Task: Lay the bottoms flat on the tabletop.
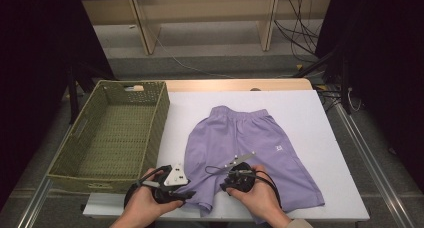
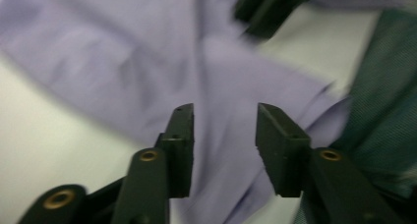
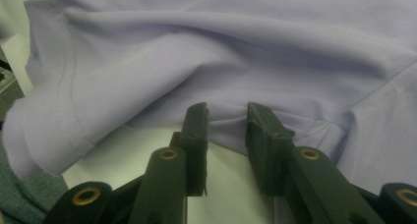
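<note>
- purple shorts lie flat on the white tabletop, waistband at the far side, both legs toward the person; a small white logo shows on the leg at the right
- green woven basket sits to the left of the shorts, its long wall just beside them; nothing lies in it
- left tongs sit at the near hem of the left leg, held in the person's left hand; they point across toward the crotch area
- left gripper view: left tongs stand part open, a clear gap between the jaws; purple fabric lies under and beyond the gap, nothing pinched; frame is blurred, so contact with the cloth is probably nil but I can't be sure
- right tongs sit over the inner hem between the two legs, held in the right hand; grey plate on top tilts up and away
- right gripper view: right tongs stand narrow but not closed; a fold of the shorts bunches up right at the jaw tips; the hem edge reaches between the jaws; pads don't press on it
- the two grippers are near each other, not touching; both low over the near edge of the tabletop
</note>
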A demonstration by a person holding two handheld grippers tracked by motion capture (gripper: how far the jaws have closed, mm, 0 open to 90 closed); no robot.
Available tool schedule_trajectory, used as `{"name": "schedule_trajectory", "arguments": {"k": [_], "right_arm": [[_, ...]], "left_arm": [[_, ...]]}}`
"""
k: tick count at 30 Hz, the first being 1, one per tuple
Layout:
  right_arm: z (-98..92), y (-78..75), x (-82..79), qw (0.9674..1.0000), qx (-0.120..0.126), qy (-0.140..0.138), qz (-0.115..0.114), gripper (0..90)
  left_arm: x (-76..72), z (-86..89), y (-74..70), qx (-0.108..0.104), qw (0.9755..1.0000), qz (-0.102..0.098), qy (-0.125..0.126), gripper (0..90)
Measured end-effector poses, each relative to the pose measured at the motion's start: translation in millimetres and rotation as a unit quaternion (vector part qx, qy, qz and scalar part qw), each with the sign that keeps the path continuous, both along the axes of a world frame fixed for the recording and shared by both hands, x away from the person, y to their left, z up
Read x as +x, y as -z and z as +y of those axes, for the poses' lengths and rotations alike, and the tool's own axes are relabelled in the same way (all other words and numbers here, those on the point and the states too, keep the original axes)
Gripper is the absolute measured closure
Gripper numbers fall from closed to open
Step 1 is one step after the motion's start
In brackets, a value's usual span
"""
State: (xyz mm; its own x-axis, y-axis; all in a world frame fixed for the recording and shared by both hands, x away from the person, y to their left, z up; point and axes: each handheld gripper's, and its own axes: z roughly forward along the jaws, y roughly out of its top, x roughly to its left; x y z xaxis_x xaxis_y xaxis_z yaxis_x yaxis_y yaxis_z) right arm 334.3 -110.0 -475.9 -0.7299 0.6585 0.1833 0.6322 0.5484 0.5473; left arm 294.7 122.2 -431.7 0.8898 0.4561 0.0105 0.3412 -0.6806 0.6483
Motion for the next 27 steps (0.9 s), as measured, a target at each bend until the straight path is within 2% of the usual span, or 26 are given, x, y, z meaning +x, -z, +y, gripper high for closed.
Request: {"name": "schedule_trajectory", "arguments": {"k": [1,3,6,9,11,14,16,17,19,20,21,22,23,24,25,26,27], "right_arm": [[0.6,0.0,-0.1,1.0,-0.001,0.001,0.002,70.8],[1.2,-0.6,0.4,1.0,-0.006,-0.003,0.001,70.8],[1.5,-0.9,0.8,1.0,-0.008,-0.003,0.003,70.9],[2.8,-1.1,-0.7,1.0,-0.01,-0.001,0.001,71.0],[2.7,-0.9,-0.9,0.9999,-0.015,-0.006,-0.003,71.4],[2.9,-0.6,-0.9,0.9998,-0.018,-0.005,-0.008,74.2],[2.7,0.0,-1.1,0.9995,-0.024,-0.008,-0.019,77.2],[4.0,-1.8,-2.6,0.9998,-0.021,0.001,-0.006,78.3],[3.7,0.7,-1.8,0.9992,-0.028,-0.007,-0.028,81.3],[3.6,0.8,-1.8,0.9991,-0.029,-0.007,-0.03,82.2],[4.3,-1.0,-2.7,0.9996,-0.025,0.002,-0.015,83.5],[3.7,-0.8,-2.6,0.9994,-0.028,0.002,-0.018,85.2],[2.3,0.6,-1.8,0.999,-0.032,-0.006,-0.031,87.5],[1.7,0.6,-1.7,0.9989,-0.034,-0.006,-0.032,89.7],[1.8,-1.1,-2.4,0.9994,-0.029,0.002,-0.018,90.0],[1.5,-1.3,-2.3,0.9994,-0.029,0.003,-0.017,90.0],[0.6,-0.1,-1.8,0.999,-0.033,-0.003,-0.028,90.0]], "left_arm": [[-1.3,-6.8,-0.8,-0.007,0.9999,0.006,0.014,55.1],[-3.1,-21.1,0.7,-0.003,0.9989,0.017,0.043,51.6],[-3.7,-39.1,12.1,0.023,0.9967,0.021,0.074,44.9],[-3.7,-47.4,23.0,0.041,0.9959,0.027,0.076,42.4],[-3.5,-48.7,28.1,0.053,0.9957,0.022,0.072,49.5],[-1.6,-45.7,30.2,0.057,0.9972,0.026,0.042,73.6],[-0.1,-41.1,26.9,0.044,0.9982,0.031,0.024,86.2],[1.2,-38.3,24.4,0.041,0.9986,0.028,0.018,88.7],[3.6,-31.7,20.0,0.028,0.9992,0.029,0.001,89.4],[5.6,-27.5,18.4,0.022,0.9993,0.028,-0.006,89.5],[7.6,-23.0,17.2,0.019,0.9993,0.027,-0.016,89.6],[10.1,-18.2,16.1,0.017,0.9992,0.026,-0.024,89.6],[13.0,-13.0,15.2,0.014,0.999,0.026,-0.034,89.6],[15.9,-7.7,14.2,0.008,0.9985,0.03,-0.045,89.6],[18.8,-2.9,13.5,0.0,0.9979,0.033,-0.055,89.6],[21.6,1.4,13.1,-0.008,0.9971,0.036,-0.066,89.5],[24.1,5.2,13.1,-0.009,0.9964,0.037,-0.075,89.5]]}}
